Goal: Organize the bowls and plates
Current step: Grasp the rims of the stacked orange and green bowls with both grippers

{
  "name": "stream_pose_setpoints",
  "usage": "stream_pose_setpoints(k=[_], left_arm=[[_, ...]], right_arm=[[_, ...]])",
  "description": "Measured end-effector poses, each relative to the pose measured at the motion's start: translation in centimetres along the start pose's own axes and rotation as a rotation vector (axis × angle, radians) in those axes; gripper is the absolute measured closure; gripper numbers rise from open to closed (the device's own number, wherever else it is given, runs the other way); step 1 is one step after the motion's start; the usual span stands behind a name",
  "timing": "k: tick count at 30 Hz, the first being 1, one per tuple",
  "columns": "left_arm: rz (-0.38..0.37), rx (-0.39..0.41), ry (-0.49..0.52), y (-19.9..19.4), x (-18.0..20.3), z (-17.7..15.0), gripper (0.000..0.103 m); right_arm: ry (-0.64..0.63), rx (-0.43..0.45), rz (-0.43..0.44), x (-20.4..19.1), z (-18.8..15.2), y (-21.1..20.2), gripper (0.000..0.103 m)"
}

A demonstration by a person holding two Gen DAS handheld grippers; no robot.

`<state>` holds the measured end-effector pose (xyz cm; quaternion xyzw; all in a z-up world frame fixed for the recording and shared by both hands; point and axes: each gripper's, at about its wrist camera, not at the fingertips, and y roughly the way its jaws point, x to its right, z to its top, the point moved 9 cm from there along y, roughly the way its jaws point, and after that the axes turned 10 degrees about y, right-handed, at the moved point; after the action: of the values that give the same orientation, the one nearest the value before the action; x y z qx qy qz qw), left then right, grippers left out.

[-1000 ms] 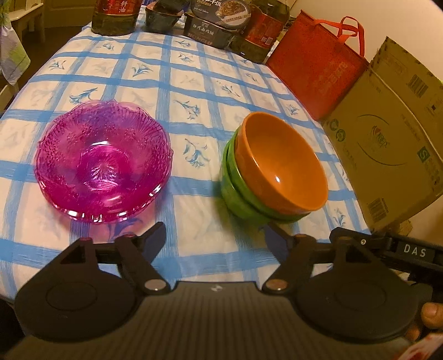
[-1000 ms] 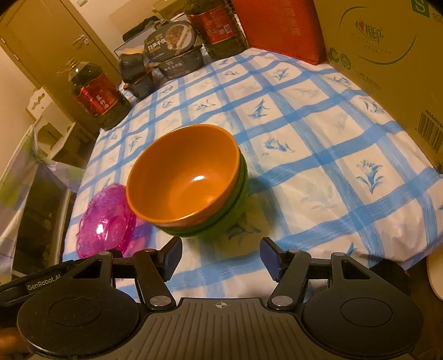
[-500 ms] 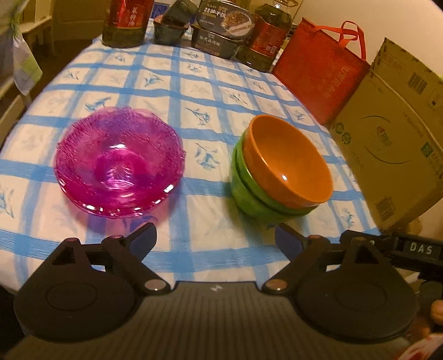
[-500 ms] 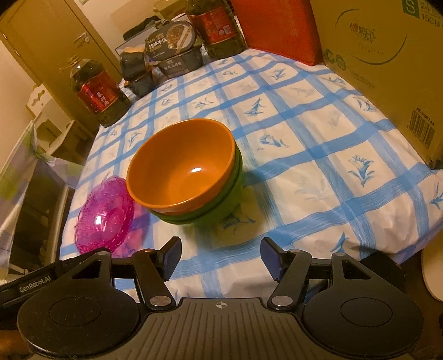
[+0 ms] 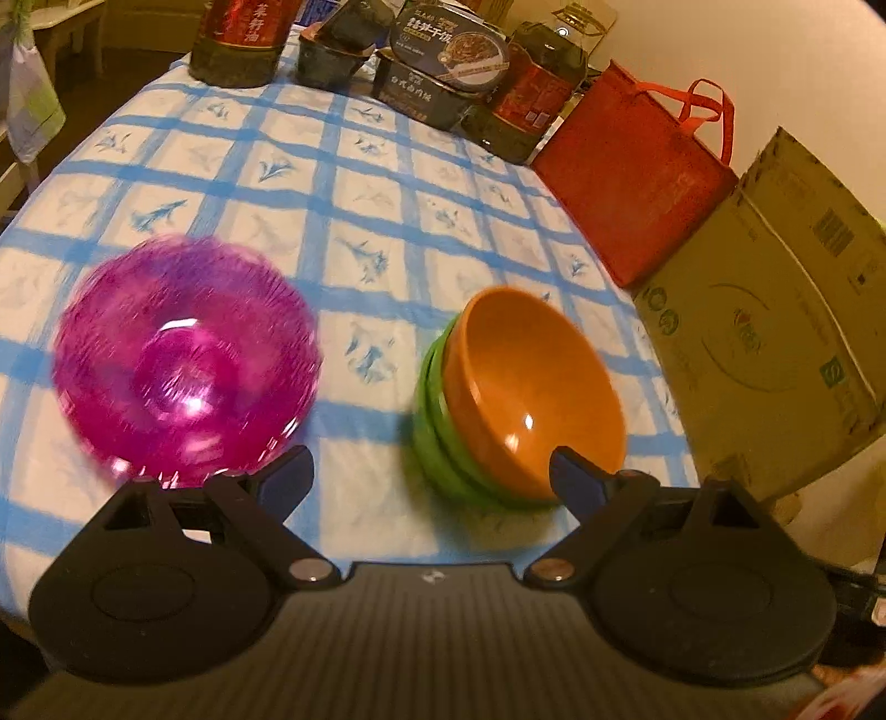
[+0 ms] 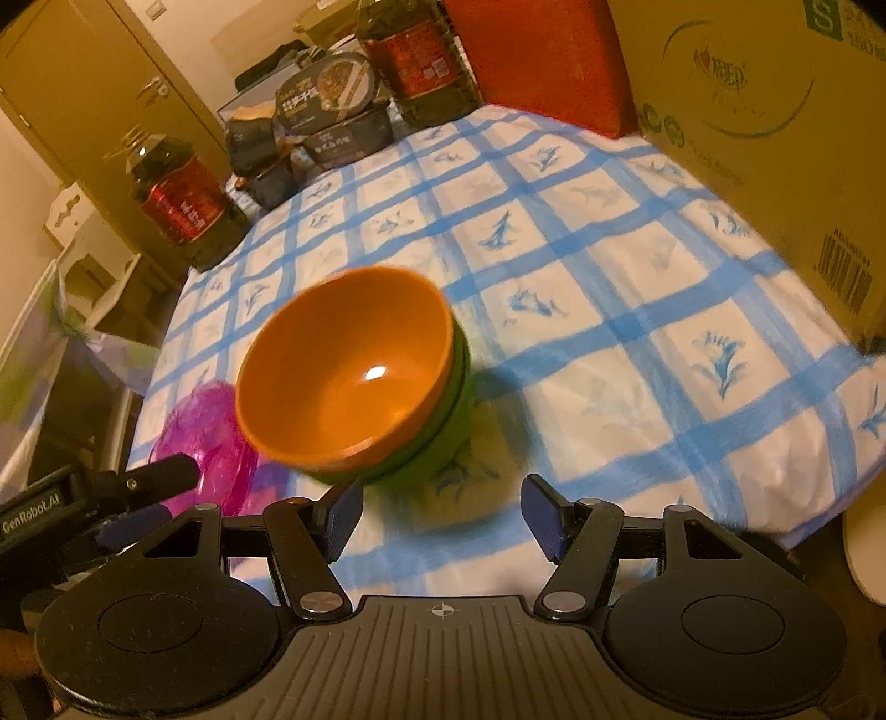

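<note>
A stack of clear pink plates [image 5: 188,360] sits on the blue-checked tablecloth [image 5: 354,183] at the near left. To its right an orange bowl [image 5: 531,382] is nested in green bowls [image 5: 437,443]. My left gripper [image 5: 429,471] hovers open and wide in front of both stacks, with nothing between its fingers. My right gripper [image 6: 441,512] is open and empty just short of the orange bowl [image 6: 349,382] and the green bowls [image 6: 443,437]. In the right wrist view the pink plates [image 6: 207,443] lie behind the left gripper's fingers [image 6: 166,471].
Two oil bottles [image 5: 243,39] [image 5: 531,94] and dark food boxes [image 5: 437,66] line the far end of the table. A red bag [image 5: 626,183] and a large cardboard box [image 5: 775,343] stand along the right side. The table's near edge runs just below the grippers.
My left gripper's jaws have spread wider and it has pulled back and up a little, so both stacks sit lower in its view. The right gripper has hardly moved.
</note>
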<state>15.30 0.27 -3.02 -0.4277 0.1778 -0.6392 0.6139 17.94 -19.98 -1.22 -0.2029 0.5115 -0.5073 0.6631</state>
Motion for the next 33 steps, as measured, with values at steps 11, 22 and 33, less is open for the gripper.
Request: stream_pose_setpoints(k=[11, 22, 33], left_arm=[[-0.084, -0.063, -0.076, 5.5, -0.2, 3.2, 0.030], [-0.108, -0.148, -0.086, 9.5, -0.2, 2.4, 0.043], [-0.110, -0.191, -0.078, 11.2, -0.4, 1.7, 0.062]], right_arm=[[0.032, -0.016, 0.022, -0.3, 4.0, 3.5, 0.040], [0.046, -0.094, 0.017, -0.2, 4.3, 8.1, 0.040], [0.051, -0.137, -0.013, 0.4, 3.8, 10.0, 0.059]])
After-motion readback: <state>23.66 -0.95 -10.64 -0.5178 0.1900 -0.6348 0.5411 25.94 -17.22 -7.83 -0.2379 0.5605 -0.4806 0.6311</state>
